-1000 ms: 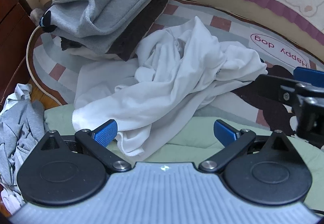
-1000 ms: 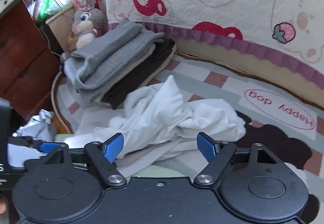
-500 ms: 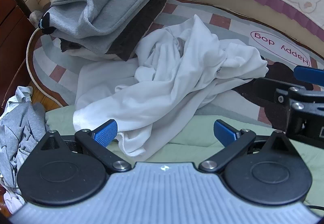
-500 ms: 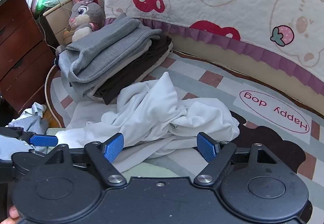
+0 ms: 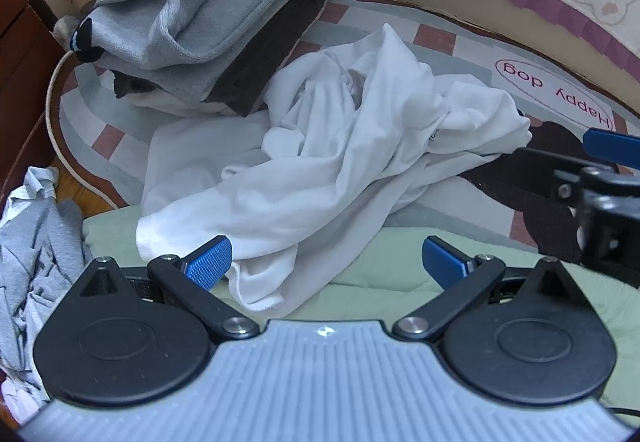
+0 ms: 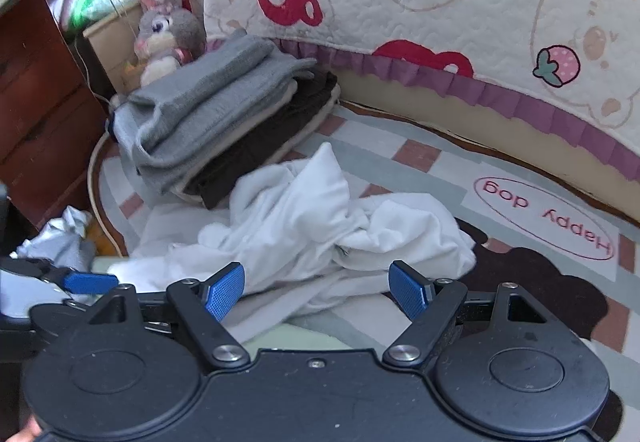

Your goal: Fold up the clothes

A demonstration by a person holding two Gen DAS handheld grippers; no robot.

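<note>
A stack of folded clothes (image 5: 208,26) is seen at the far left of the rug (image 5: 460,42), grey pieces on top and dark brown ones beneath, lying flat against the edge of the bed cover (image 6: 440,2); so much of the folding is judged to be done, though by whom or when cannot be told. A white garment (image 5: 340,162) is spread in a crumpled heap in the middle of the rug, its near hem draped over a pale green cloth (image 5: 380,274); no crease or squared edge is shown on it, so it is judged to be unfolded as it lies. A second crumpled heap, a grey garment (image 5: 36,242), is seen off the rug at the left, partly cut off by the frame; it too appears unfolded. The left gripper (image 5: 326,260) is held just over the near hem of the white garment, its fingers (image 5: 210,262) spread wide and nothing held between them; the right gripper (image 6: 320,284) is held low before the same garment, its fingers (image 6: 224,290) likewise parted and bare. What is left, as far as can be judged, is the flattening and folding of the white garment, and then the grey one; whether more clothes lie out of view cannot be told.
</note>
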